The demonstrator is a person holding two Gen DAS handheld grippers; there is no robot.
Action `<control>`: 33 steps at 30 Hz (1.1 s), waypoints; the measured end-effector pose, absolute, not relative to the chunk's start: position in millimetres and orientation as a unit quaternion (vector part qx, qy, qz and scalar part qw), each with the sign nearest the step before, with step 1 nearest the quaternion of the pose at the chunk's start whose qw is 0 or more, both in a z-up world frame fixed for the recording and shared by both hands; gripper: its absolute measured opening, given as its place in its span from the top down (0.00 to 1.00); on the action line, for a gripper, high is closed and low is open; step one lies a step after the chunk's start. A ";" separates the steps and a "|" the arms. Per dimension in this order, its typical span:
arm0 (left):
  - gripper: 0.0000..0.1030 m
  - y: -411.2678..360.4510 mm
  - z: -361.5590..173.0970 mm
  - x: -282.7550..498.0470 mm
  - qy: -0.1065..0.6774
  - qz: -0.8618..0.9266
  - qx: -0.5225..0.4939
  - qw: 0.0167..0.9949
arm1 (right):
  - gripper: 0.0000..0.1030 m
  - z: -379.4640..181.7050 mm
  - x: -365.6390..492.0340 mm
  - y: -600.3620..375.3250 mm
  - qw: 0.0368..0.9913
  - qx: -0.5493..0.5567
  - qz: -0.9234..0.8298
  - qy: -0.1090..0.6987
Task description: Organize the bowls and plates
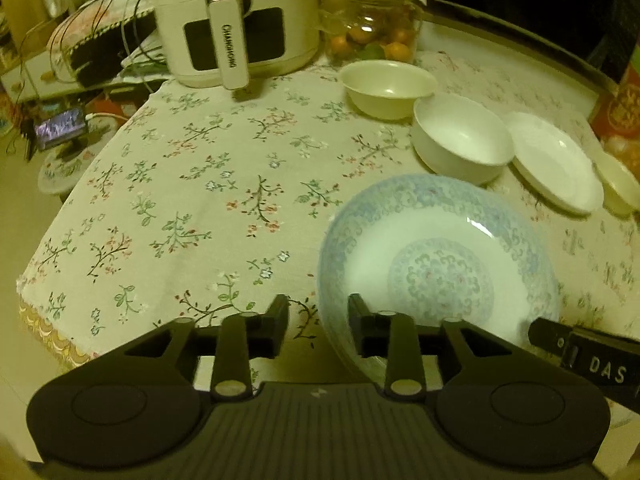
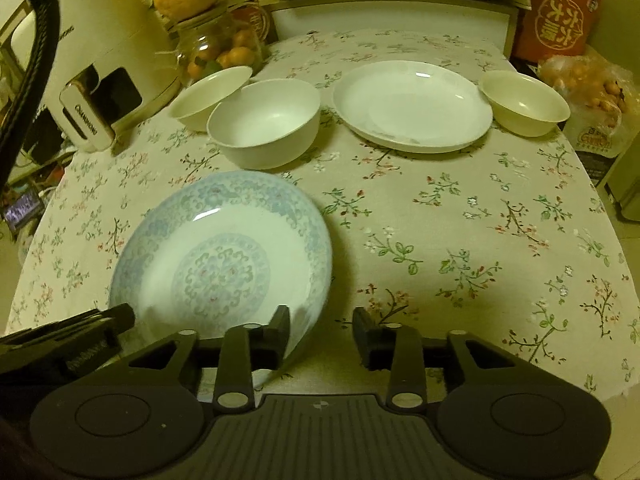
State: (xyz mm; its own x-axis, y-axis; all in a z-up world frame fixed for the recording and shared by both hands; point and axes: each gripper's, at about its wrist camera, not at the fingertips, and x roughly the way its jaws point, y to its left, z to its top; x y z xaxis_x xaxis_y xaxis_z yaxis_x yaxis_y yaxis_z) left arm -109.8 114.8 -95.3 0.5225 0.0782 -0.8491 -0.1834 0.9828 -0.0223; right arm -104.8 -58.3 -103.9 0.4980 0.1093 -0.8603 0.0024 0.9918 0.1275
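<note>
**Patterned plate between two parted grippers**

The round blue-patterned porcelain plate (image 2: 220, 256) lies on the floral tablecloth (image 2: 460, 240) near the front edge. The left gripper (image 1: 318, 322) straddles its left rim and the right gripper (image 2: 320, 332) its right rim, both with fingers spread, not pinching. Behind stand a deep white bowl (image 2: 264, 122), a plain white plate (image 2: 412, 104) and two cream bowls (image 2: 524, 102).

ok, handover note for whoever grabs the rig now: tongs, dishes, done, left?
Left tongs: open, astride the near-left rim of the patterned plate, not pressing.
Right tongs: open, astride its near-right rim.
Plate lies on the tablecloth. Behind it: deep bowl, cream bowl, white plate, small bowl, all separate.
Done: nothing stacked.
Left: group plates together, bowls together.
</note>
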 end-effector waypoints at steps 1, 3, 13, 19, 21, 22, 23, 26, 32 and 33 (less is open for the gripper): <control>0.58 115.8 -92.0 -109.5 0.480 0.078 -0.055 0.872 | 0.62 -102.1 -105.1 -60.4 0.864 0.059 0.032 0.500; 0.51 116.5 -85.4 -108.3 0.474 0.079 -0.055 0.875 | 0.60 -97.5 -104.5 -64.4 0.864 0.065 0.036 0.499; 0.26 104.7 -55.1 -96.3 0.452 0.050 -0.068 0.888 | 0.36 -55.7 -96.6 -83.7 0.883 0.052 0.042 0.464; 0.17 85.5 -36.5 -82.2 0.447 0.021 -0.073 0.891 | 0.16 -35.0 -86.4 -100.4 0.891 0.043 0.035 0.451; 0.14 77.0 -30.1 -77.5 0.444 0.014 -0.073 0.893 | 0.13 -29.7 -81.8 -106.1 0.894 0.035 0.030 0.446; 0.12 71.0 -26.6 -73.9 0.443 0.007 -0.068 0.894 | 0.13 -27.5 -79.9 -109.2 0.895 0.033 0.027 0.444; 0.11 65.9 -23.9 -70.9 0.441 0.002 -0.063 0.895 | 0.12 -26.1 -78.4 -112.4 0.896 0.033 0.023 0.443; 0.08 51.8 -17.2 -63.1 0.437 -0.009 -0.049 0.898 | 0.08 -25.0 -73.8 -123.6 0.898 0.044 0.005 0.439; 0.04 31.1 -10.8 -42.1 0.435 -0.021 -0.042 0.899 | 0.04 -19.3 -67.4 -146.0 0.904 0.076 -0.018 0.420; 0.04 28.4 -10.7 -37.7 0.437 -0.027 -0.042 0.898 | 0.03 -18.0 -66.0 -148.3 0.906 0.078 -0.019 0.416</control>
State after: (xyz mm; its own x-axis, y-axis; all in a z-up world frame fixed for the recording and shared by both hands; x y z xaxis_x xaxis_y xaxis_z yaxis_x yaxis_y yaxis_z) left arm -37.7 28.4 -10.7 0.6159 -0.0854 -0.7832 0.0114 0.9950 -0.0995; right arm -66.0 -148.3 -18.0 0.6528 0.0302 -0.7569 0.0995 0.9871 0.1252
